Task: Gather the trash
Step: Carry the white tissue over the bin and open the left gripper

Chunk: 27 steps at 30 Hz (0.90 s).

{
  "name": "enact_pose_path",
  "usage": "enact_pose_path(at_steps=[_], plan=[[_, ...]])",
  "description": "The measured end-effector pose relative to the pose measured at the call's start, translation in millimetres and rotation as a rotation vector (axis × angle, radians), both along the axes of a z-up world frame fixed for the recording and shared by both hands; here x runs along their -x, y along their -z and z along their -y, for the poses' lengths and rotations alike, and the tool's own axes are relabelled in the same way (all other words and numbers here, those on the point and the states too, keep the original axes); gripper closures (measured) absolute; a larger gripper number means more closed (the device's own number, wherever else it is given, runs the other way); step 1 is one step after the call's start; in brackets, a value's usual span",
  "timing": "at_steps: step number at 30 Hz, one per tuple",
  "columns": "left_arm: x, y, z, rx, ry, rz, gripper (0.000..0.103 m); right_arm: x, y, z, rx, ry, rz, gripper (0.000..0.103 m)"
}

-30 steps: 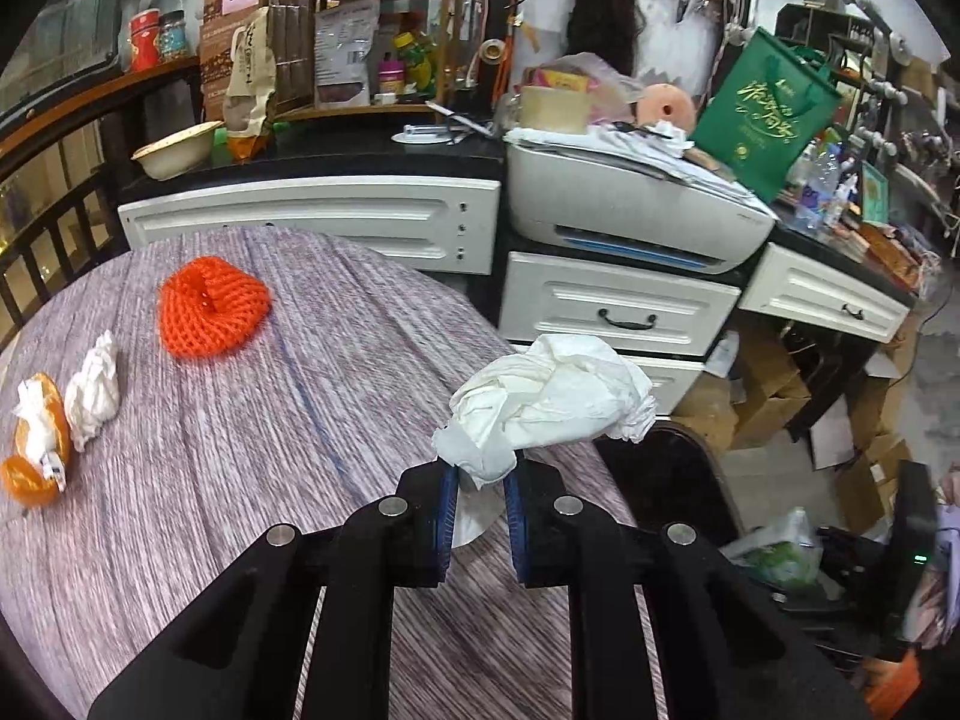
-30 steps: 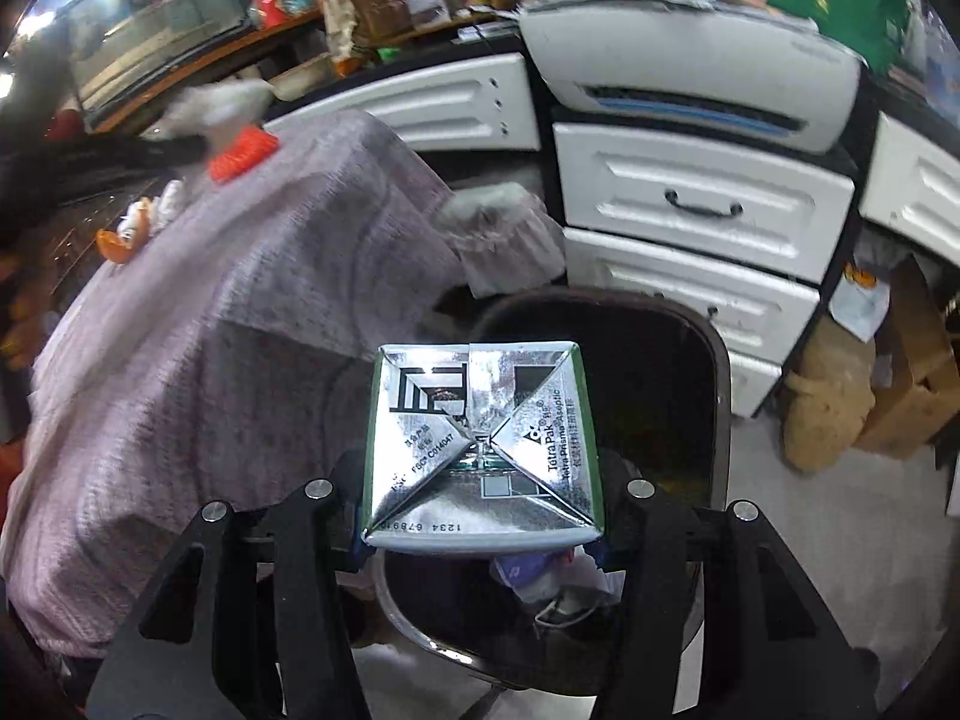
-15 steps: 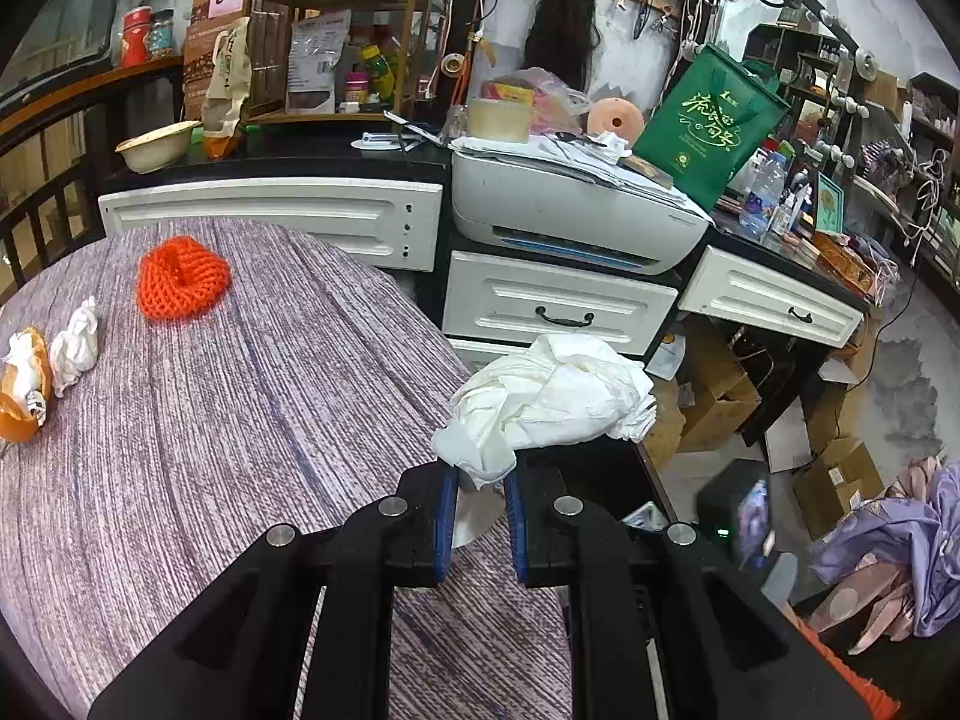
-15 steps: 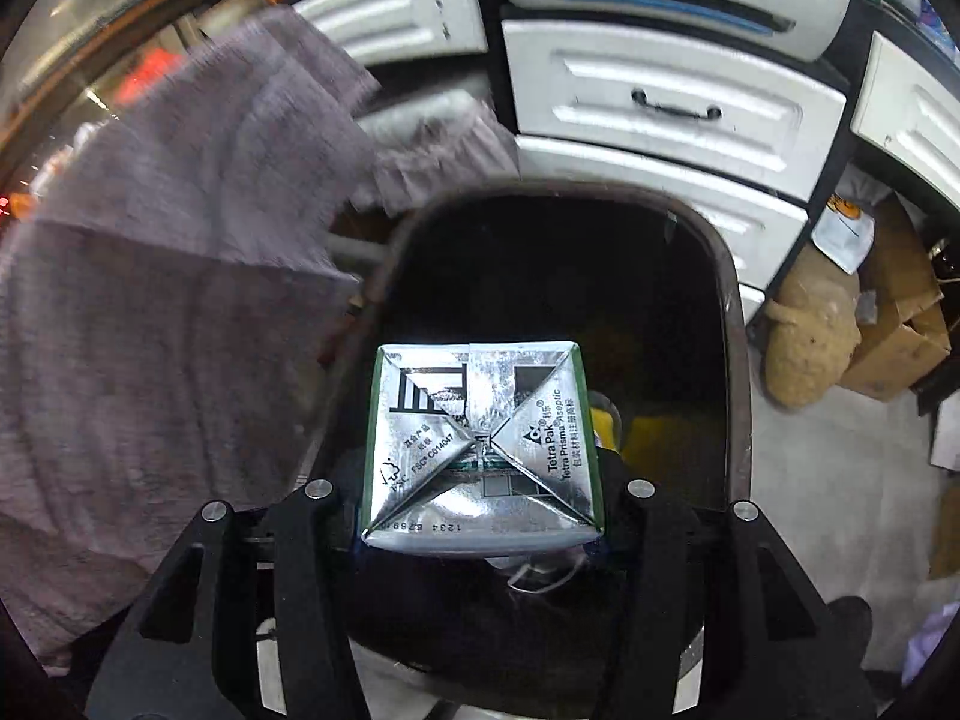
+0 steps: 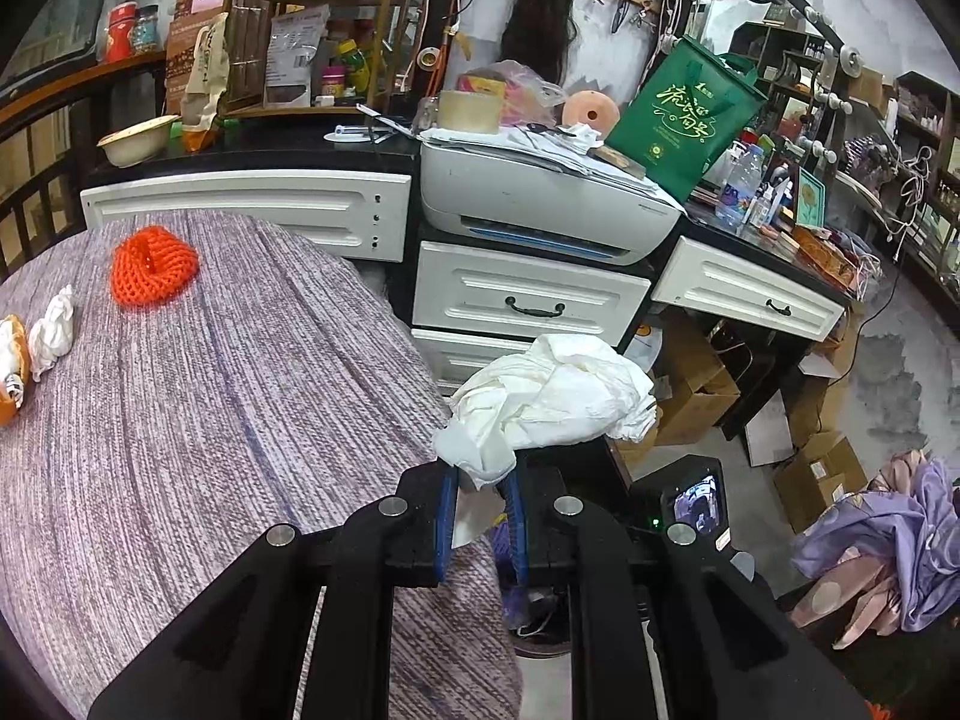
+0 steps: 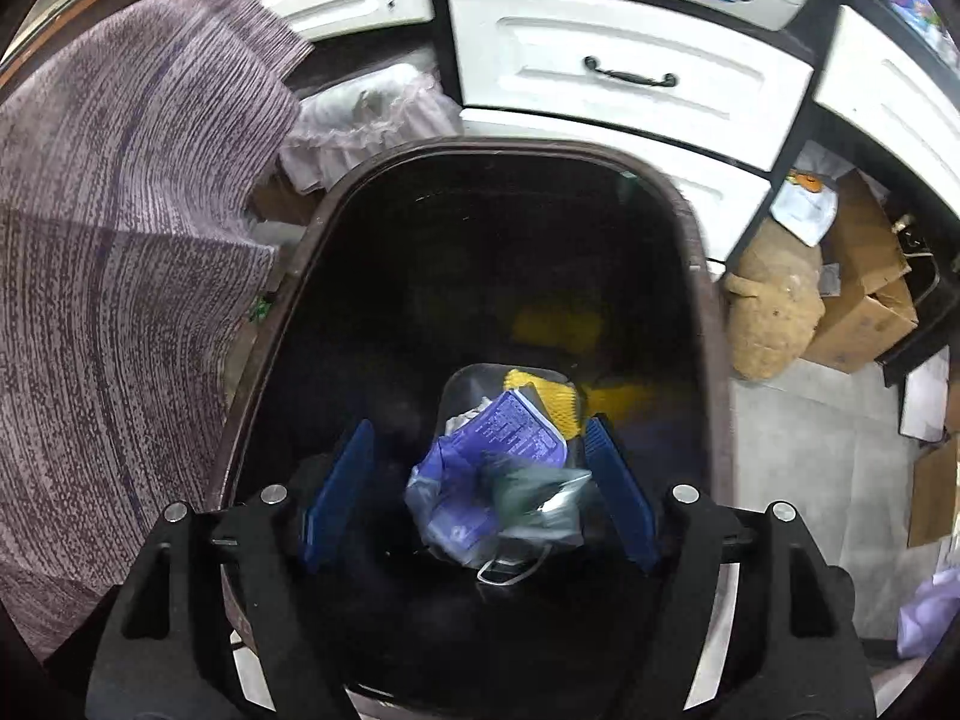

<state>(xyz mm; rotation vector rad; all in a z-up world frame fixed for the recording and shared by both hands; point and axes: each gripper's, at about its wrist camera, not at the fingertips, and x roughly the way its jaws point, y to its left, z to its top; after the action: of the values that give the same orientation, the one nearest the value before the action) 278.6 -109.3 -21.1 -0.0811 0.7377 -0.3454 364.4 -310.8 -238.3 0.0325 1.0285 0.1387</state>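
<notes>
My left gripper (image 5: 480, 480) is shut on a large crumpled white paper (image 5: 558, 396), held just past the right edge of the purple-clothed table (image 5: 210, 420). An orange foam net (image 5: 153, 264), a small white tissue (image 5: 54, 330) and an orange peel (image 5: 9, 372) lie on the table's left side. My right gripper (image 6: 480, 462) hangs over the dark trash bin (image 6: 288, 300) with its jaws opening; the blue pads (image 6: 342, 480) touch nothing. A blurred silver-green carton (image 6: 534, 498) is dropping below them onto a purple wrapper (image 6: 510, 432) and other trash.
White drawers (image 6: 624, 72) and a printer (image 5: 540, 198) stand behind the bin. Cardboard boxes (image 6: 864, 282) and a brown sack (image 6: 774, 312) crowd the floor to the right. The tablecloth (image 6: 120, 240) hangs along the bin's left side.
The right gripper sank over the bin mouth, opened, and let go of the carton, which now falls inside. The left gripper carried the white paper rightward toward the table edge.
</notes>
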Motion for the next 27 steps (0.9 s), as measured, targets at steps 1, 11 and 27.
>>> enact_pose_path(at_steps=[1,11,27], plan=[[1.1,0.0,2.5,0.002,0.005,0.001,0.088,2.7,-3.0,2.4,-0.001,0.01,0.009,0.031],[8.5,6.7,41.6,-0.003,0.09,-0.016,0.088,38.7,-45.0,51.7,-0.023,0.152,0.123,0.03],[12.0,61.2,120.7,-0.141,0.236,-0.092,0.088,63.8,-77.9,122.1,-0.049,0.342,0.199,0.03]])
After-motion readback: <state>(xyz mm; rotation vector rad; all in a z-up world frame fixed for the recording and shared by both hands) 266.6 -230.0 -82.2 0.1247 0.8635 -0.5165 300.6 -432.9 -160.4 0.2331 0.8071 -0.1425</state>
